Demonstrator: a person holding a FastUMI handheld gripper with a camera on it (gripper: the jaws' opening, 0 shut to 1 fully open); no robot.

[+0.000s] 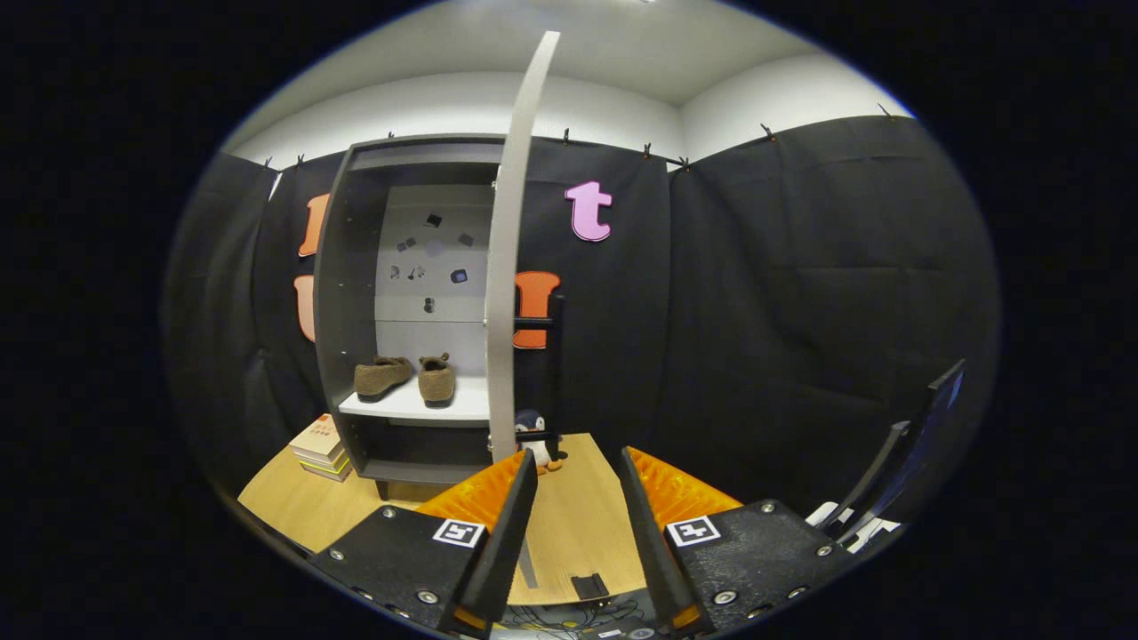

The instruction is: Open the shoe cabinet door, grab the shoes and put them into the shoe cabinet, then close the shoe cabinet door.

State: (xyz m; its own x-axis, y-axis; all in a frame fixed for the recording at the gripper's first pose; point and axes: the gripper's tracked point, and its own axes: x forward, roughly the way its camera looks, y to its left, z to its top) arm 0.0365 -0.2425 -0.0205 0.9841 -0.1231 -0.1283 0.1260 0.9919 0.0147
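Observation:
A dark shoe cabinet point(342, 302) stands beyond my fingers to the left, on the wooden table. Its pale door point(505, 293) is swung open, seen edge-on, with a dark bar handle point(556, 356) on its right side. Two brown shoes point(404, 378) rest side by side on the white shelf point(400, 407) inside. My gripper point(578, 484) is open, nothing between its fingers, and it hangs well short of the door, whose lower edge lies just ahead of the left finger.
A stack of books point(318, 447) lies on the table point(569, 524) left of the cabinet's foot. A small penguin toy point(533, 436) stands by the door's bottom edge. A dark stand or chair point(907, 453) is at the right. Black cloth walls close the booth.

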